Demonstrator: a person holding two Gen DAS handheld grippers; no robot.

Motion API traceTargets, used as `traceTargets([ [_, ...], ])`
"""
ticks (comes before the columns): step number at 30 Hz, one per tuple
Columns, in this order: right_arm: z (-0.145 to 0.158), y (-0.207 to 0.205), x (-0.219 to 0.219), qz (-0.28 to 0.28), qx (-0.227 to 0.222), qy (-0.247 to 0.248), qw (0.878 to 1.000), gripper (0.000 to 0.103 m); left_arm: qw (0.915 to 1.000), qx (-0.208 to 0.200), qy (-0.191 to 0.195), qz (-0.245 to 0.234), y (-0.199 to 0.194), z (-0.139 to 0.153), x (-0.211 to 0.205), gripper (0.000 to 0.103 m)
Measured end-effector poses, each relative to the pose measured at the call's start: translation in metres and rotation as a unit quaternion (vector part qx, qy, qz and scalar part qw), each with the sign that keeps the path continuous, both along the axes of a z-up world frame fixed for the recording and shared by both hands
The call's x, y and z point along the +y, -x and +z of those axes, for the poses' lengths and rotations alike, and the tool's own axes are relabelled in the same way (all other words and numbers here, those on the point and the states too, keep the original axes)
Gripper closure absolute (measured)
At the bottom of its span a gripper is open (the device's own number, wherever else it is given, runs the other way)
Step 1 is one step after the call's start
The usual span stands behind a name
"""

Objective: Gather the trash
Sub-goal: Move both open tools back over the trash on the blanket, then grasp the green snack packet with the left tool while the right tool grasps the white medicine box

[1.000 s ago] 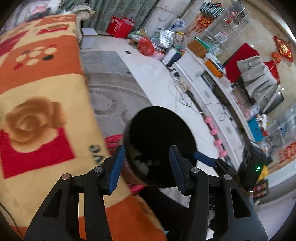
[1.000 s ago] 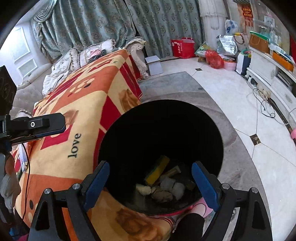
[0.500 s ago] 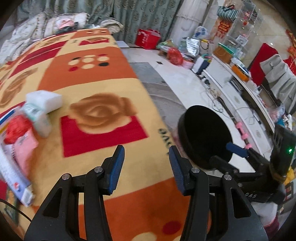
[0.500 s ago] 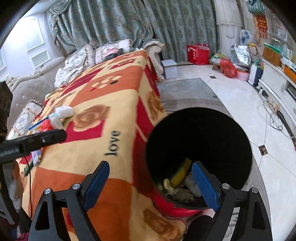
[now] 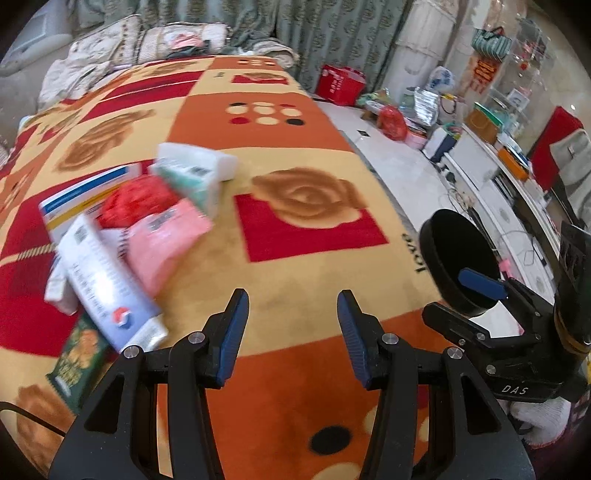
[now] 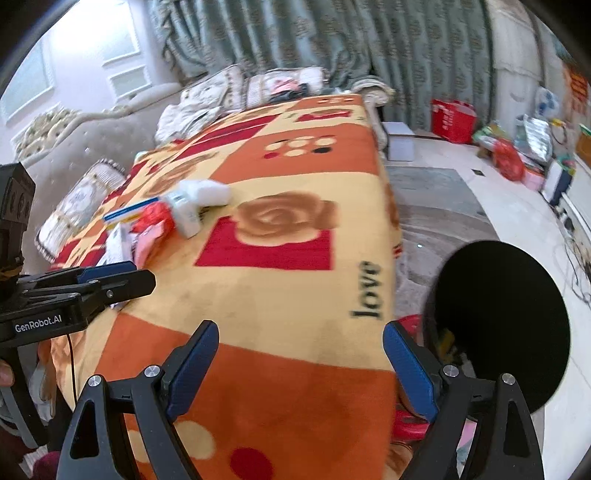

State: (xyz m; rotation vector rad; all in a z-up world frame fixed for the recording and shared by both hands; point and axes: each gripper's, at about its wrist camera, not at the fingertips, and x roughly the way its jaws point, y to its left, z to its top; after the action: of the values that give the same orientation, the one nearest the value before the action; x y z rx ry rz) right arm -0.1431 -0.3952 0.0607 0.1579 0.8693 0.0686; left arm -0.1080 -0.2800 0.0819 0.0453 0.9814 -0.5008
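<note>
A pile of trash lies on the left of the blanket-covered table (image 5: 314, 236): a white foam block (image 5: 199, 157), a green tissue pack (image 5: 192, 184), a red crumpled bag (image 5: 136, 201), a pink pack (image 5: 166, 236), a long white and blue box (image 5: 107, 284) and a green snack packet (image 5: 79, 365). My left gripper (image 5: 291, 299) hangs open over bare blanket, right of the pile. Near the table's front my right gripper (image 6: 301, 328) stands wide open, holding nothing. The black bin (image 6: 498, 332) stands on the floor off the table's right edge, with some scraps inside.
A sofa with cushions (image 6: 221, 88) and green curtains (image 5: 295, 33) close the far side. A red box (image 5: 341, 85), bags and a white cabinet (image 5: 476, 162) line the right wall. Cables (image 5: 458, 195) trail over the tiled floor beside a grey rug (image 6: 436, 199).
Both views have swung left, away from the bin and over the table. The trash pile has come into view. The bin has slid to the right edge. Neither gripper's jaws have changed.
</note>
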Motion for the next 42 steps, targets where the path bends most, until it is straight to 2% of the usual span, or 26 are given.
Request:
traceTargets([
  [13, -0.002, -0.022, 0.062, 0.063, 0.008, 0.005, 0.998, 0.014, 0.9977, -0.013, -0.028, 0.061, 0.004, -0.004, 0.083, 0.055],
  [22, -0.005, -0.028, 0.089, 0.093, 0.021, 0.002, 0.995, 0.014, 0.9954, 0.015, -0.036, 0.087, 0.009, -0.027, 0.126, 0.055],
  [31, -0.009, -0.039, 0.117, 0.123, 0.028, -0.002, 0.992, 0.014, 0.9873, 0.033, -0.075, 0.137, 0.002, -0.054, 0.173, 0.055],
  [37, -0.003, -0.050, 0.147, 0.154, 0.024, -0.009, 0.988, 0.014, 0.9818, 0.040, -0.066, 0.174, -0.010, -0.056, 0.209, 0.055],
  [42, -0.001, -0.070, 0.187, 0.184, 0.014, -0.015, 0.983, 0.014, 0.9865, 0.030, -0.048, 0.154, -0.003, -0.045, 0.223, 0.055],
])
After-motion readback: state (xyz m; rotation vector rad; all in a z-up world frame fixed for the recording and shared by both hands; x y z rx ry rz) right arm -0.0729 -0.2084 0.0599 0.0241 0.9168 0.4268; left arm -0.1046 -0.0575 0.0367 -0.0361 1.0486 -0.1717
